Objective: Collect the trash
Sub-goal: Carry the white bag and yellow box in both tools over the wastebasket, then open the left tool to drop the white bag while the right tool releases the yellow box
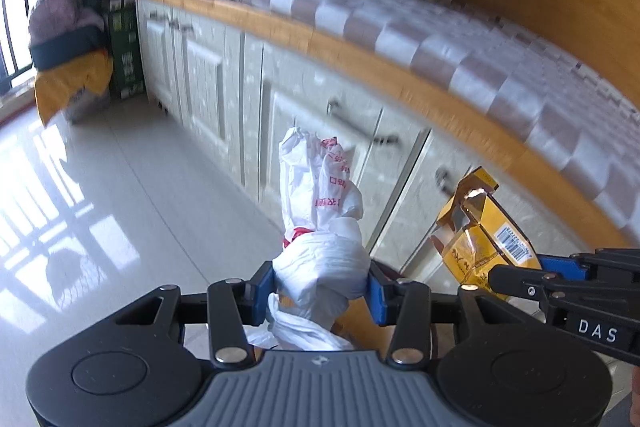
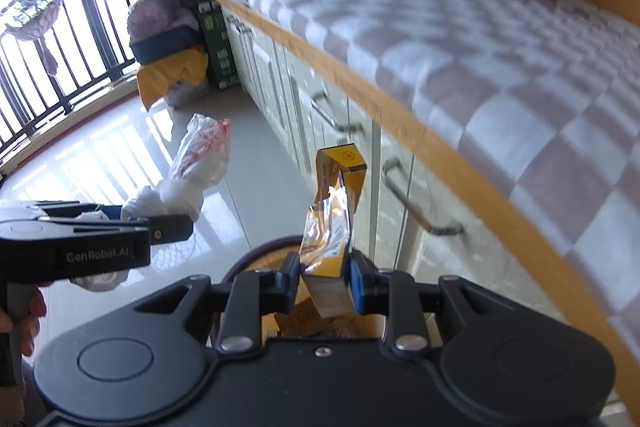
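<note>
My left gripper (image 1: pixel 320 283) is shut on a knotted white plastic bag (image 1: pixel 320 195) with red print. The bag's loose top stands up beyond the blue pads. In the right wrist view the same bag (image 2: pixel 200 155) hangs in the left gripper (image 2: pixel 186 227) above the floor. My right gripper (image 2: pixel 324 275) is shut on a crumpled yellow carton (image 2: pixel 332 211) with clear film, and the carton sticks up past the fingers. The carton (image 1: pixel 472 227) and the right gripper (image 1: pixel 500 277) show at the right of the left wrist view. Under both grippers lies a round dark bin rim (image 2: pixel 248 255) with brownish contents.
A bed with a checked cover (image 2: pixel 480 39) and a wooden edge runs along the right, with cream drawers and metal handles (image 2: pixel 420 211) below. Glossy floor tiles (image 1: pixel 120 187) stretch left. Far off stand a yellow sack pile (image 2: pixel 172 71), a green box (image 2: pixel 218 43) and a balcony railing (image 2: pixel 48 39).
</note>
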A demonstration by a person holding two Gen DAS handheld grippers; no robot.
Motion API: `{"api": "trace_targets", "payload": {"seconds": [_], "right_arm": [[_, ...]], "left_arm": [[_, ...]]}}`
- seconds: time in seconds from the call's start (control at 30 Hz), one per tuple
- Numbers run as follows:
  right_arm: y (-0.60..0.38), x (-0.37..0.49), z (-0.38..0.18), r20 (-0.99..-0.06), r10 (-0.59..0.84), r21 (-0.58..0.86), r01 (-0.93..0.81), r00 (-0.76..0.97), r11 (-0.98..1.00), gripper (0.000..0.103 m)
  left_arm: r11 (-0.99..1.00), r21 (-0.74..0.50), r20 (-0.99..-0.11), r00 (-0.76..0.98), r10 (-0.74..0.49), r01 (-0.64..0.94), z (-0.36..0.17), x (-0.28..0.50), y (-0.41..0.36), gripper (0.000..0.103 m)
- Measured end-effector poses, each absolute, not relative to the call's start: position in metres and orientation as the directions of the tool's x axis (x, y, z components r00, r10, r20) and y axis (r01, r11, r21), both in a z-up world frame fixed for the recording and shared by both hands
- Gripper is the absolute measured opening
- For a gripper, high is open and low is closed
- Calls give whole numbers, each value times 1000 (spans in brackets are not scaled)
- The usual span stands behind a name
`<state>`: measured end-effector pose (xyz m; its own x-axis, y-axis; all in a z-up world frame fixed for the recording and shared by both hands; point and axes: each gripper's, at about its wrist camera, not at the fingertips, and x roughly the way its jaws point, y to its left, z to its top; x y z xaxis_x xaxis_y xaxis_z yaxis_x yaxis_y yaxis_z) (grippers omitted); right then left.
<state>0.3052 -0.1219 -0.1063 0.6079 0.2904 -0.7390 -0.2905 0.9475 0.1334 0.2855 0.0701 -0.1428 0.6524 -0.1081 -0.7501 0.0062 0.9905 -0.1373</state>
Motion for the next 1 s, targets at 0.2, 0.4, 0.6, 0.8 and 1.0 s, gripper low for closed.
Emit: {"api": "trace_targets", "payload": {"seconds": [0.2, 0.4, 0.6, 0.8, 1.0], "right_arm": [[-118, 328, -143, -793, 283, 157, -268, 540, 951, 27], [-114, 348, -189, -845, 271, 176, -239, 460, 955, 27], [-110, 360, -237, -892, 250, 187, -196, 375, 962, 27], [-99, 376, -268, -909, 256, 207, -176, 330, 962, 27], [-93, 393, -290, -918, 267, 228, -159, 292, 961, 27]], "left_arm": [[989, -149, -811, 573, -117, -10, -181, 305, 64, 47], [992, -122, -873, 477, -101, -13, -226, 321, 59, 47], [995, -97, -912, 402, -85, -9, -266, 336, 54, 47], [996, -89, -936, 340, -89, 14, -295, 341, 52, 48], [996, -93, -951, 295, -89, 1, -316, 343, 57, 47]]}}
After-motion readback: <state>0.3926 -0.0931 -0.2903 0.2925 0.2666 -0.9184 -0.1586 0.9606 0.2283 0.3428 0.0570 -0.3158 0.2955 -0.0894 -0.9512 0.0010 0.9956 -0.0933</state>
